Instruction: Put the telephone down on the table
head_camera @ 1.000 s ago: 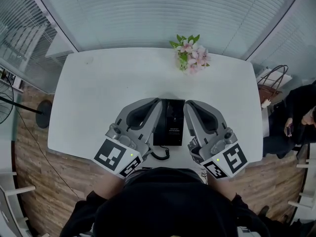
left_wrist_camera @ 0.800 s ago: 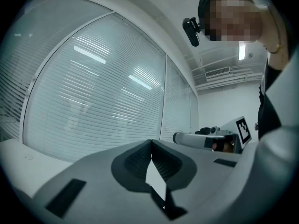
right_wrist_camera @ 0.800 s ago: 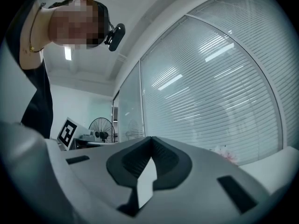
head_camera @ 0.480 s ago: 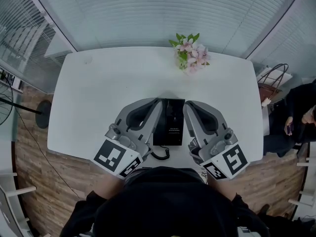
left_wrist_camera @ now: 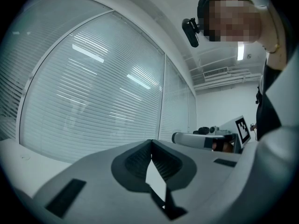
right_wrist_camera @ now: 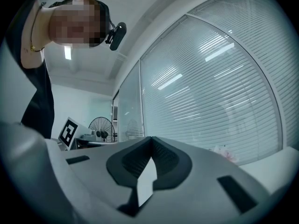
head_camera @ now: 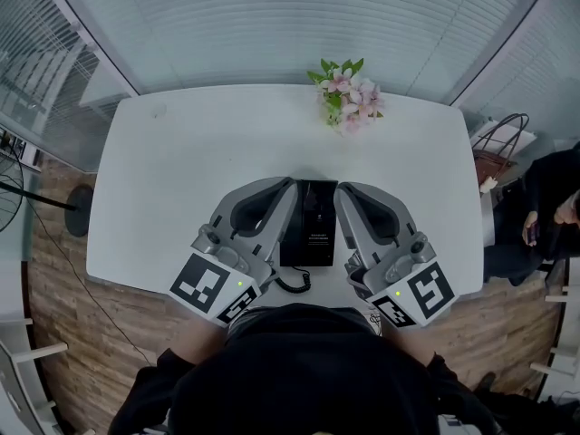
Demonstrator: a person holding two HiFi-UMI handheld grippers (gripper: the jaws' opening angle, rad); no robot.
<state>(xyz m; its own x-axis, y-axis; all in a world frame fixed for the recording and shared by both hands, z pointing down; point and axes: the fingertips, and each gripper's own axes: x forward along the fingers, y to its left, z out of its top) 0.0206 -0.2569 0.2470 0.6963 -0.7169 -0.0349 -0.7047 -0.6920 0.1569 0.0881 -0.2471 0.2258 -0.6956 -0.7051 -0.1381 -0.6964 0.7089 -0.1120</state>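
Black telephone lies flat on white surface nr its near edge, btwn the two claws, coiled cord at its near end. Left claw pressed together, empty, just beside it; right claw ditto, opp. side. Flowers at far edge.

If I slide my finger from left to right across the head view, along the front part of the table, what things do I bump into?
The left hand-held gripper → black telephone → right hand-held gripper → person in dark clothes.
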